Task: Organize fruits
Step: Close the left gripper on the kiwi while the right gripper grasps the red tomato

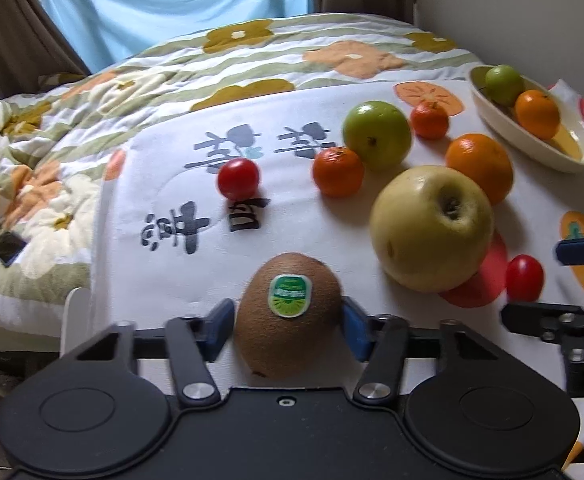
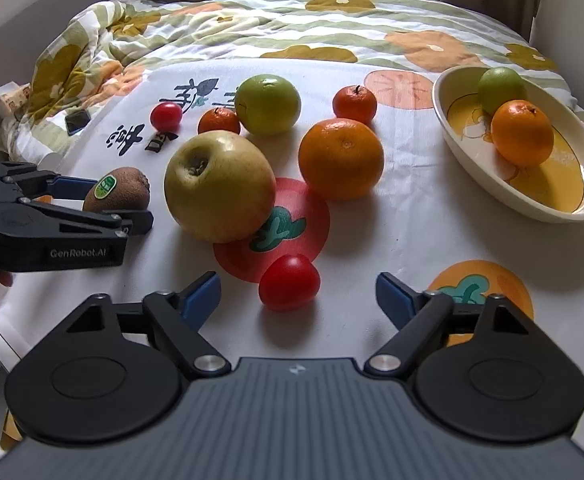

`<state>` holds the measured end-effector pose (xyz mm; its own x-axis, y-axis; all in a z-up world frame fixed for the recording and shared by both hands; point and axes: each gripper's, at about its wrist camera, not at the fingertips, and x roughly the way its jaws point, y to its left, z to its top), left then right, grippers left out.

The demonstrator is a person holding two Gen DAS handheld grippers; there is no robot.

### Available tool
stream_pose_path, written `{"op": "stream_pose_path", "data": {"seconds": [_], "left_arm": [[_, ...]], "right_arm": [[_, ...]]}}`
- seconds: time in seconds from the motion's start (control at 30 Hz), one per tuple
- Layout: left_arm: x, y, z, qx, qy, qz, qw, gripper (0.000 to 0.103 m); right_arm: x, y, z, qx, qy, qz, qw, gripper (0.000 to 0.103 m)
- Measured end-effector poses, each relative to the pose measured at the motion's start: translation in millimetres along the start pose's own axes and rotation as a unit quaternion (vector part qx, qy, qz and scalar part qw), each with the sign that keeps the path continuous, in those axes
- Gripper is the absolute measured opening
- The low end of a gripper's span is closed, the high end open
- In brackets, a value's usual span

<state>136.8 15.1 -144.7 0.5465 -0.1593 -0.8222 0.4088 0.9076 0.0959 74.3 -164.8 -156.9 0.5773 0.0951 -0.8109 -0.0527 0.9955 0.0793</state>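
Observation:
My left gripper (image 1: 288, 320) is shut on a brown kiwi (image 1: 288, 316) with a green sticker, at the near left of the cloth; the kiwi also shows in the right wrist view (image 2: 118, 194). My right gripper (image 2: 298, 292) is open, with a red tomato (image 2: 289, 282) just ahead between its fingers. A cream oval dish (image 2: 540, 204) at the far right holds a small green fruit (image 2: 500, 88) and an orange (image 2: 522, 132). On the cloth lie a big yellow apple (image 2: 220, 186), a large orange (image 2: 340, 158) and a green apple (image 2: 268, 104).
Two small mandarins (image 2: 219, 120) (image 2: 354, 103) and a second tomato (image 2: 166, 115) lie farther back on the white printed cloth (image 2: 392, 220). A flowered quilt (image 2: 292, 24) is bunched behind and to the left, with a dark phone (image 2: 77, 121) on it. Curtains hang behind.

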Motion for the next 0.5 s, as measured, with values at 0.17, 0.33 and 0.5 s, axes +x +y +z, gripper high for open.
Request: {"op": "stream_pose_path", "data": {"seconds": [0.17, 0.33, 0.5], "left_arm": [[-0.5, -3.4, 0.3, 0.009, -0.003, 0.004, 0.9999, 0.055], [-1.9, -2.3, -1.5, 0.005, -0.003, 0.005, 1.0, 0.054], [-4.7, -0.7, -5.2, 0.0, -0.001, 0.01, 1.0, 0.054]], "right_arm": [[3.0, 3.3, -0.5, -0.006, 0.003, 0.0, 1.0, 0.082], [5.7, 7.9, -2.8, -0.021, 0.007, -0.002, 1.0, 0.075], [7.3, 9.1, -4.8, -0.028, 0.006, -0.006, 1.0, 0.068]]}}
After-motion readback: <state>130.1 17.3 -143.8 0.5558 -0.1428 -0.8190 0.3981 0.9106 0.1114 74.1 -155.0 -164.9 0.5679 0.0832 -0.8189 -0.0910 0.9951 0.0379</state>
